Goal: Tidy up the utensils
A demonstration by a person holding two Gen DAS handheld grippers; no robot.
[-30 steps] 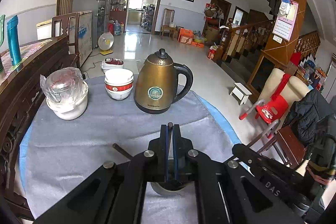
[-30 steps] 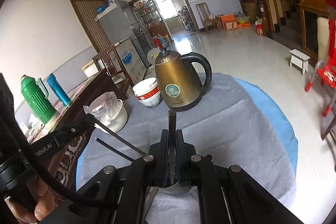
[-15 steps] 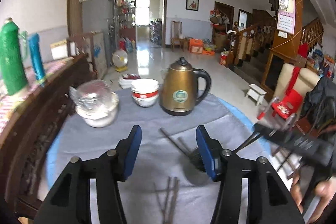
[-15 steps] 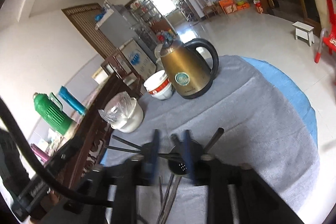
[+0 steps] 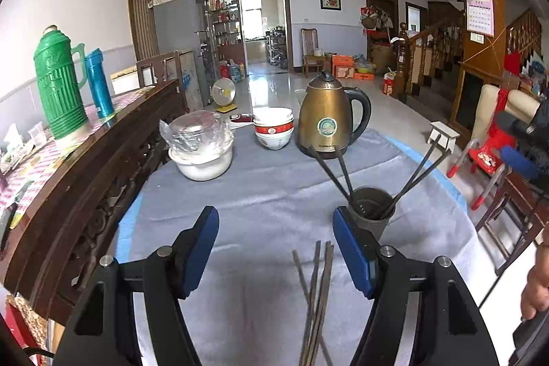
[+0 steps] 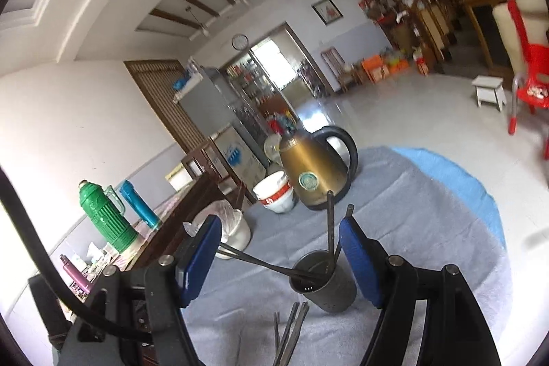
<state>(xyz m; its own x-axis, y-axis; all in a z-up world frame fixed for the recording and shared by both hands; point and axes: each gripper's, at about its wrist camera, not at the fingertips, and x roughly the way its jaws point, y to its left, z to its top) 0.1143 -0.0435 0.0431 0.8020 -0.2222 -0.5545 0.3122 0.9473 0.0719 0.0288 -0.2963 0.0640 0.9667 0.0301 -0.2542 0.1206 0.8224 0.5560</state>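
Observation:
A dark perforated holder point(image 5: 372, 211) stands on the grey cloth with several dark chopsticks point(image 5: 331, 170) leaning out of it. More loose chopsticks point(image 5: 315, 297) lie flat on the cloth in front of it. My left gripper point(image 5: 276, 246) hovers over the cloth left of the holder. Its jaws are opening with nothing between them. In the right wrist view the holder point(image 6: 322, 283) sits just beyond my right gripper point(image 6: 281, 259). Those jaws are opening too and grip nothing. The loose chopsticks point(image 6: 290, 331) lie below them.
A brass kettle point(image 5: 326, 122), stacked bowls point(image 5: 274, 129) and a white pot under plastic wrap point(image 5: 200, 150) stand at the back of the round table point(image 5: 442, 170). A dark wooden sideboard point(image 5: 103, 167) with a green thermos point(image 5: 60, 84) borders the left. A hand point(image 5: 535, 280) shows at right.
Both grippers were shut on a chopstick above the holder. They have let go, opened and drawn back, and the sticks now stand in the holder.

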